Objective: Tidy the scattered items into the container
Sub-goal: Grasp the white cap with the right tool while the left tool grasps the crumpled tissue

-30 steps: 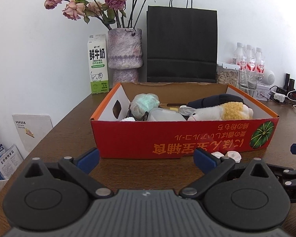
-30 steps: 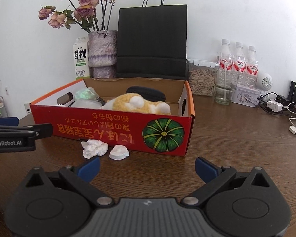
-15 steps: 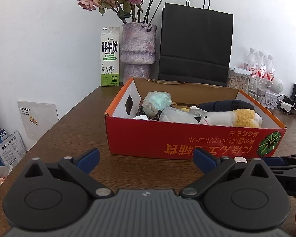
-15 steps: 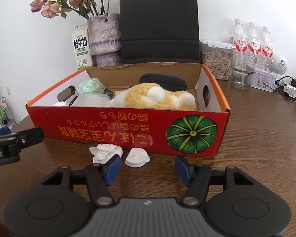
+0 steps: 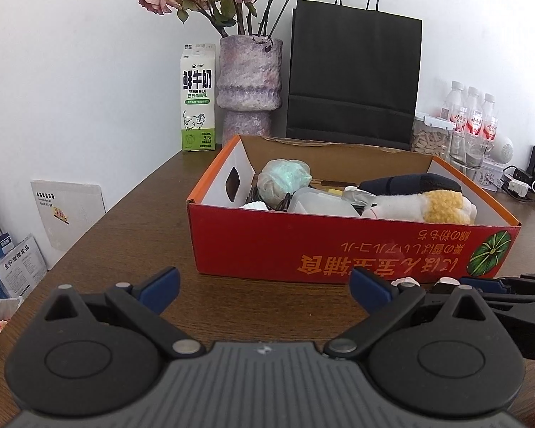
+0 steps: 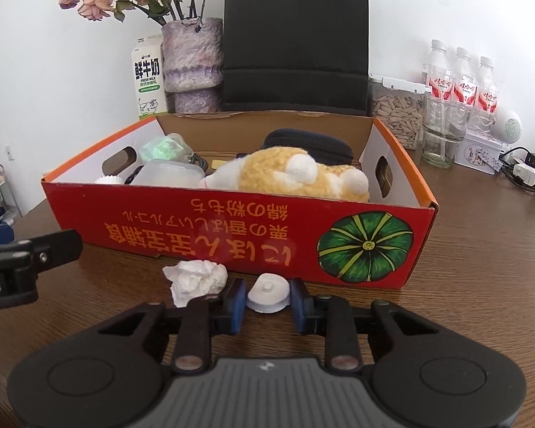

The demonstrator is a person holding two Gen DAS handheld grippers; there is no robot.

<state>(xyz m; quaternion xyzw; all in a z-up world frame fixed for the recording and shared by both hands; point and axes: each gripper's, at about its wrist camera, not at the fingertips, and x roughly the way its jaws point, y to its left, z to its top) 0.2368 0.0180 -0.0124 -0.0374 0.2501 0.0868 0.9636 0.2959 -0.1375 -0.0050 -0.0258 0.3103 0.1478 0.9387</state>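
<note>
A red cardboard box (image 6: 232,239) (image 5: 339,249) stands on the wooden table and holds a yellow plush toy (image 6: 292,174), a dark pouch (image 6: 306,142), a clear plastic tub (image 6: 167,176) and a green mesh ball (image 5: 285,178). In front of it lie a crumpled white tissue (image 6: 196,278) and a small white round cap (image 6: 268,292). My right gripper (image 6: 268,299) has its blue pads against both sides of the cap on the table. My left gripper (image 5: 264,289) is open and empty, left of the right one.
Behind the box stand a milk carton (image 5: 198,103), a purple vase (image 5: 249,82) of dried roses, and a black paper bag (image 5: 353,75). At the back right are a seed jar (image 6: 396,114), a glass (image 6: 442,135), water bottles (image 6: 463,78) and cables (image 6: 524,171).
My right gripper has moved forward to the white cap and closed its jaws around it. My left gripper has drifted back and left, staying open.
</note>
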